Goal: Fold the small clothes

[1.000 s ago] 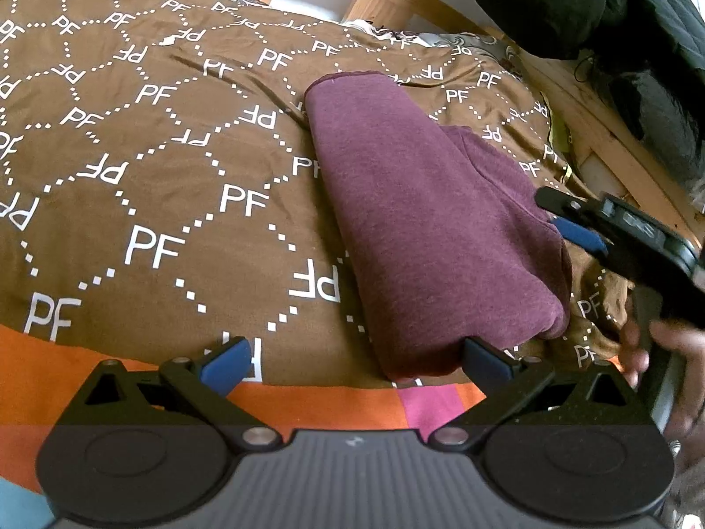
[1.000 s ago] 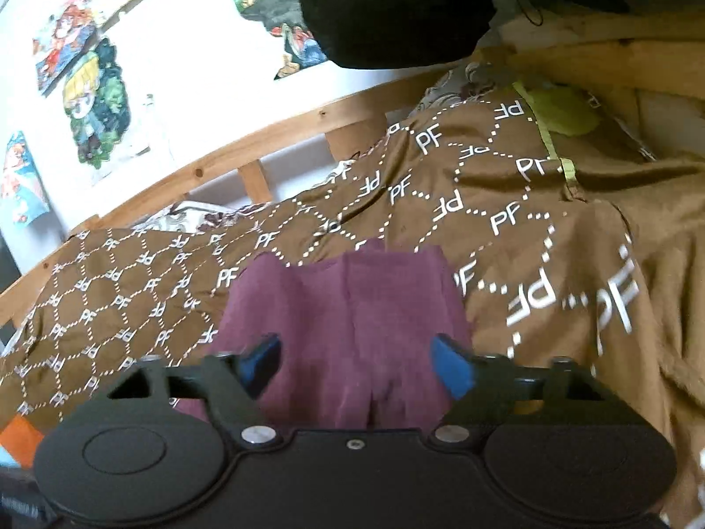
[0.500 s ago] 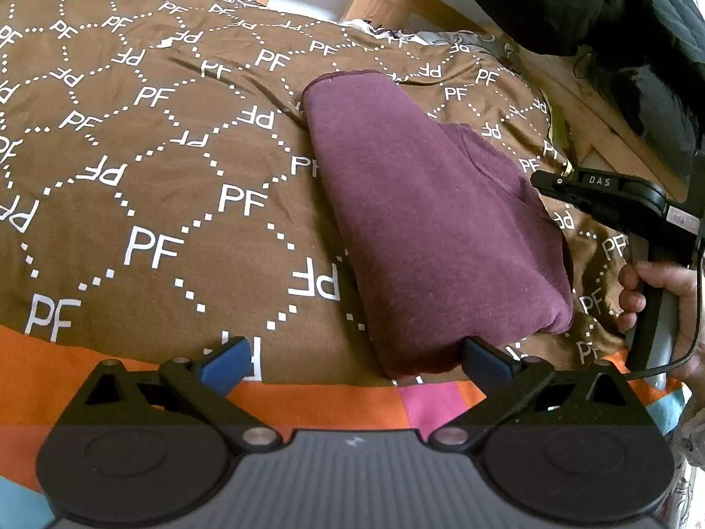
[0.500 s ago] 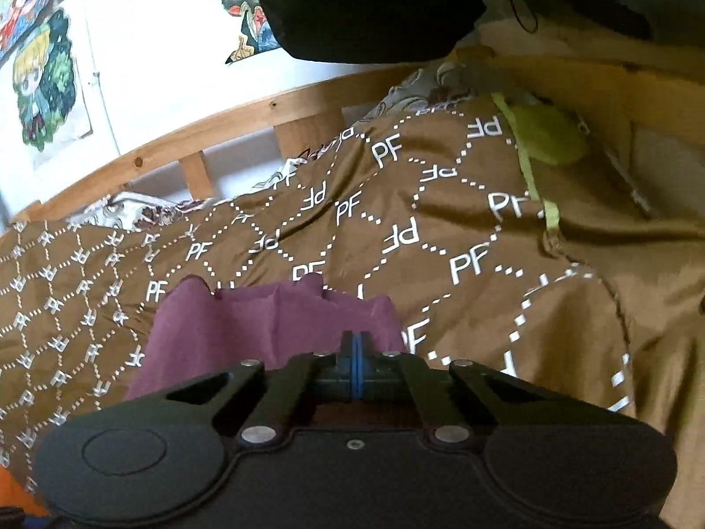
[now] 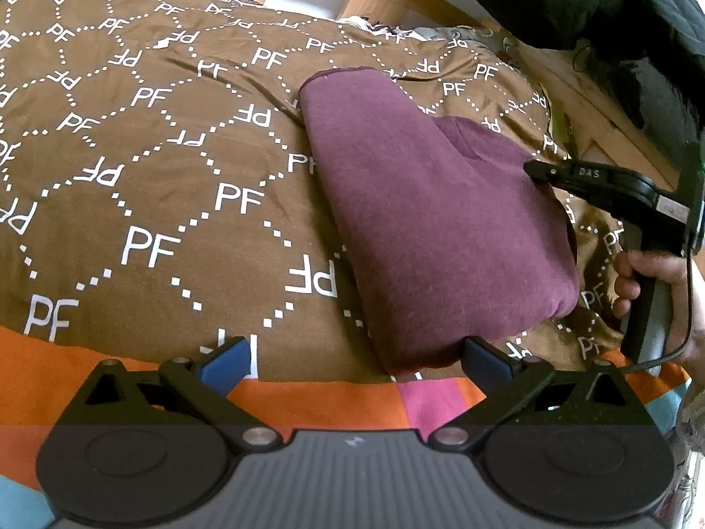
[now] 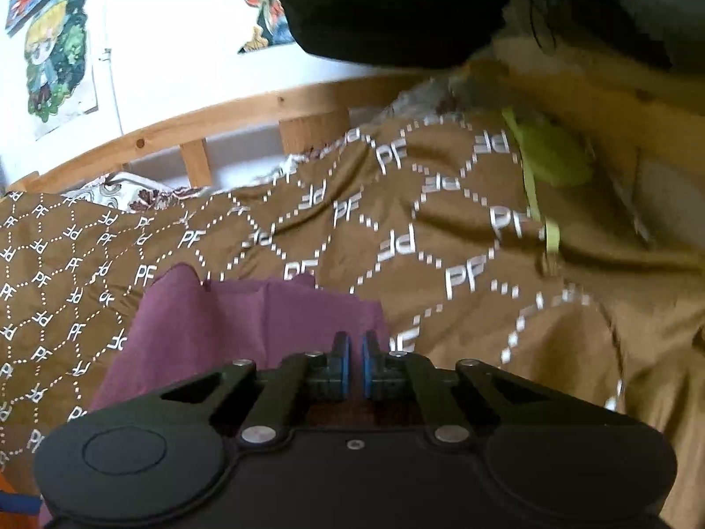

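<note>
item: maroon garment (image 5: 432, 220), part-folded on the bed's brown blanket (image 5: 154, 203). my right gripper (image 6: 356, 363) has just closed, pinching its edge; left gripper (image 5: 352, 359) open at near corner. next, i judge: carry the edge over.

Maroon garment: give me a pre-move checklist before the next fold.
1. Right gripper shut: ok, its jaws have just closed.
2. Cloth pinched between its pads: cannot tell; its tip lies at the maroon garment edge.
3. Left gripper open: ok.
4. Left pads clear of the garment: cannot tell; the near corner lies against one pad.
5. Garment flat on the brown blanket: ok.
</note>
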`<state>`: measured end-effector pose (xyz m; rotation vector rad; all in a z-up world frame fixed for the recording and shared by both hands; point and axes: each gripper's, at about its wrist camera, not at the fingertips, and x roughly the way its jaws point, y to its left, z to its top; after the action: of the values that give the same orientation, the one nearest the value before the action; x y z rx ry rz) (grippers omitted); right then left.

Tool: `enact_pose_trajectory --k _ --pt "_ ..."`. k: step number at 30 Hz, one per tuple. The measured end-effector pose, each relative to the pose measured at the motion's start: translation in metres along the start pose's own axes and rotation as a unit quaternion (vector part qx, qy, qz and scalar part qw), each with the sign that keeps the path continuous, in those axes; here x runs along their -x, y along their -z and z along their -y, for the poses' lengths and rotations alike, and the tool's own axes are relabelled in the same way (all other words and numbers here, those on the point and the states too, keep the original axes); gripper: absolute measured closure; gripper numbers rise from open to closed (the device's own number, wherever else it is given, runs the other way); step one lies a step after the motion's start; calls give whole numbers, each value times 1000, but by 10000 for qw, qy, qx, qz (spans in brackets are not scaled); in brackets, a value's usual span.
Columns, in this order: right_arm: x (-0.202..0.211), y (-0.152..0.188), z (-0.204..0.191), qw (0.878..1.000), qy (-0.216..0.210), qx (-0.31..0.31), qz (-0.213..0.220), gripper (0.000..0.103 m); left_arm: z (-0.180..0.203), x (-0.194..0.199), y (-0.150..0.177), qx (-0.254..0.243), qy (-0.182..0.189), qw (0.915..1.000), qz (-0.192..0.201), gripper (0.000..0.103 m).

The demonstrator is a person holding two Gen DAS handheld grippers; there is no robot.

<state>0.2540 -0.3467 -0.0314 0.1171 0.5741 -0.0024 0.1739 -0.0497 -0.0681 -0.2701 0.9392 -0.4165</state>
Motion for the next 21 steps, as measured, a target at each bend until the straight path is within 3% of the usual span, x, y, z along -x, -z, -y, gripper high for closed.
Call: enact_pose_trajectory --k 7,10,12,15,18,21 --pt "-10 10 5 9998 -37 69 -167 94 8 -1 2 -175 -153 9997 -69 1" --pt "-8 11 4 9998 -68 126 -156 85 12 1 1 -220 -244 9994 -98 1" --pt "-7 11 3 9998 -84 135 -140 62 14 4 1 -332 -209 9992 -106 1" --pt "-6 12 4 9997 -225 100 -90 43 19 11 2 -575 -152 9982 -96 1" --pt "-9 13 5 9994 -339 32 -114 26 23 17 0 -643 -89 9979 -20 1" --pt "-14 14 7 9989 -439 -81 -166 19 23 19 -6 -511 -27 9987 11 1"
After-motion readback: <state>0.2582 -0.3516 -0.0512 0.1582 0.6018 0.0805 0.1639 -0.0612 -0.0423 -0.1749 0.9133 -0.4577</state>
